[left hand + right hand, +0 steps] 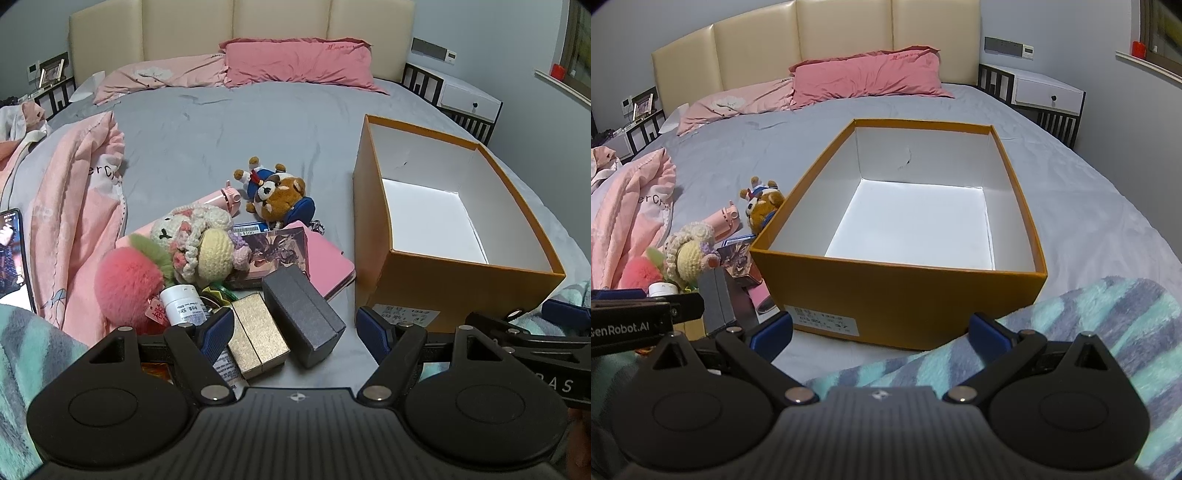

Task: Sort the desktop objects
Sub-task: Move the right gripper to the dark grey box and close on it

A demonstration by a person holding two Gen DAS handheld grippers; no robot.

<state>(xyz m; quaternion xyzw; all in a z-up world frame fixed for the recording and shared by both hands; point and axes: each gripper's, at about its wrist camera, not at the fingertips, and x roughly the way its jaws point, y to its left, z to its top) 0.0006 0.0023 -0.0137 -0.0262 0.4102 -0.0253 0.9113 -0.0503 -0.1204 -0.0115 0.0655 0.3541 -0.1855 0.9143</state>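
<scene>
An empty orange box (461, 288) with a white inside stands on the grey bed, also in the right wrist view (905, 295). Left of it lies a pile: a dark grey box (303, 314), a gold box (258, 336), a white bottle (183, 302), a pink fluffy strawberry (125, 284), a crochet doll (199, 243), a pink case (328, 269), a bear plush (277, 195) and a pink bottle (225, 199). My left gripper (297, 332) is open, low over the gold and grey boxes. My right gripper (881, 332) is open before the orange box's near wall.
A pink quilt (74, 221) lies bunched at the left. A striped teal fleece blanket (1089, 332) lies under the right gripper. Pink pillows (295, 62) sit at the headboard. A phone (11, 254) lies at the far left. A white nightstand (465, 99) stands at the right.
</scene>
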